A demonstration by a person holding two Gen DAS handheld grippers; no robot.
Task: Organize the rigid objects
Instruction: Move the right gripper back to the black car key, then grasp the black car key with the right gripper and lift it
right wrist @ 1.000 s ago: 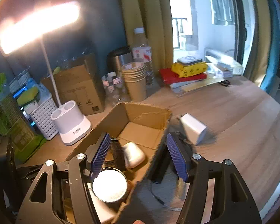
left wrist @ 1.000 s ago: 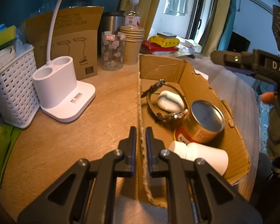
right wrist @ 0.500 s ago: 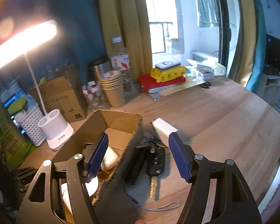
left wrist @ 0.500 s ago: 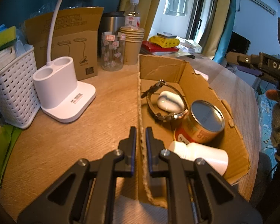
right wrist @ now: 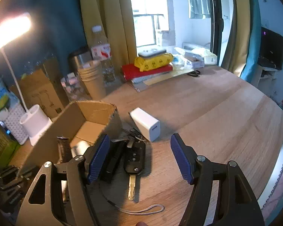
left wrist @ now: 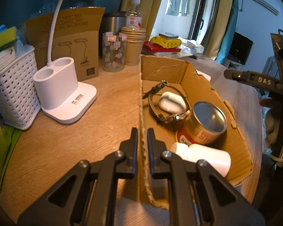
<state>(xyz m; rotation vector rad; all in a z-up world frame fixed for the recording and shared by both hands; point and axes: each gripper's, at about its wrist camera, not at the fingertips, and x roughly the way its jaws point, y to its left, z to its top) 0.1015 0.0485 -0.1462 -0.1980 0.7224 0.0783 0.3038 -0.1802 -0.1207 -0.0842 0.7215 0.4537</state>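
The right gripper [right wrist: 139,158] has swung away from over the cardboard box [left wrist: 196,75] and come down above the car key [right wrist: 134,160] on the table, its jaws wide apart and holding nothing. The left gripper [left wrist: 141,141] stays pinched tight on the box wall. I think the key gets picked up next.

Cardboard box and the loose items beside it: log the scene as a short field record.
box contents: watch, white earbud case, tin can, white bottle
outside box: car key, white charger, on the table
left gripper: shut on the cardboard box wall
right gripper: open, over the car key, holding nothing
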